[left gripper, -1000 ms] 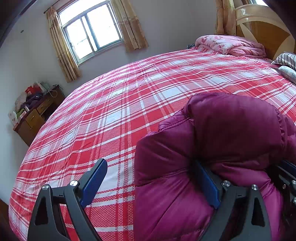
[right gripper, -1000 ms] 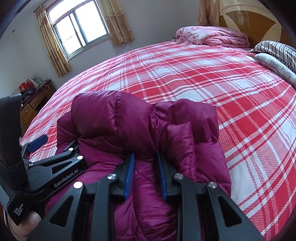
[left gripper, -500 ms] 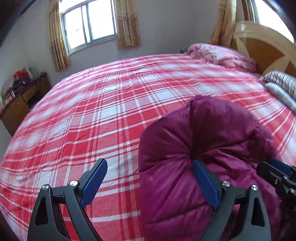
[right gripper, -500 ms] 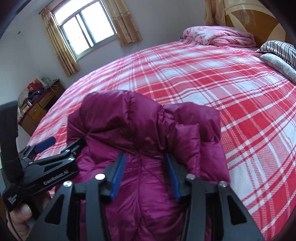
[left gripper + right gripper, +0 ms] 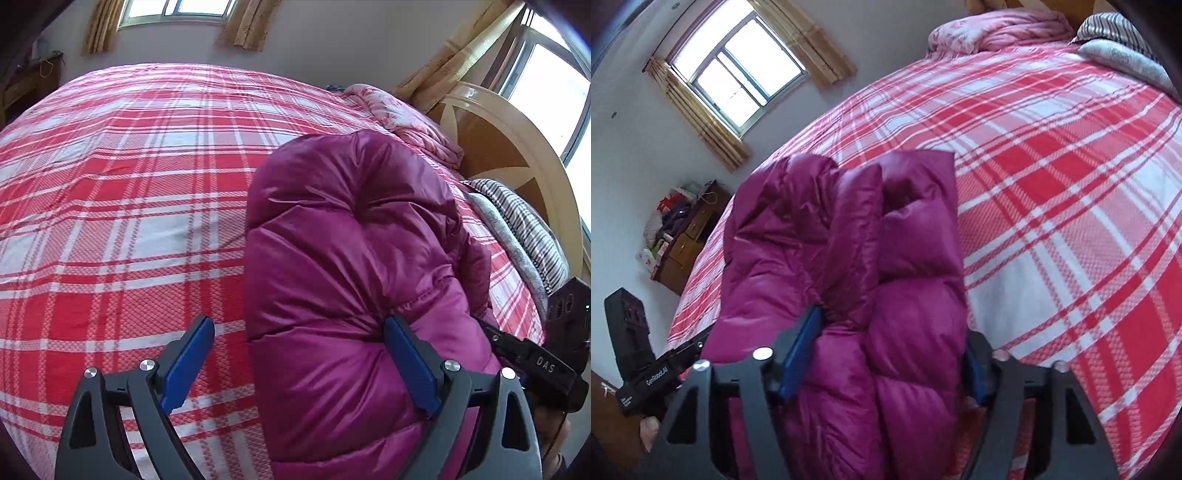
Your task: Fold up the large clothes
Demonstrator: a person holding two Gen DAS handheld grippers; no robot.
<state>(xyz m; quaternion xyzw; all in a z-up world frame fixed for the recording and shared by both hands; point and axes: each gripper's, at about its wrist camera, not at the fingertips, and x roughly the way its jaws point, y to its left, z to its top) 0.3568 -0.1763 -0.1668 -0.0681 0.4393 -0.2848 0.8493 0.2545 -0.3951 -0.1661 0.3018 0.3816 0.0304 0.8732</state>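
While jacket (image 5: 849, 240) puffs up: squeeze air out first.
Right gripper (image 5: 892, 332): jaws just closing, now pinching jacket's near fold.
Left gripper (image 5: 299, 325): spread wide, empty, straddling jacket's left edge.

A red-and-white plaid bedspread (image 5: 122, 206) covers the bed. At its head a folded pink floral quilt (image 5: 997, 31) lies beside a striped pillow (image 5: 524, 225), which rests on a pale patterned one (image 5: 1123, 59), against a curved wooden headboard (image 5: 517, 147). A window (image 5: 738, 74) with tan curtains (image 5: 698, 118) lights the far wall. A wooden dresser (image 5: 690, 240) piled with clutter stands below it.
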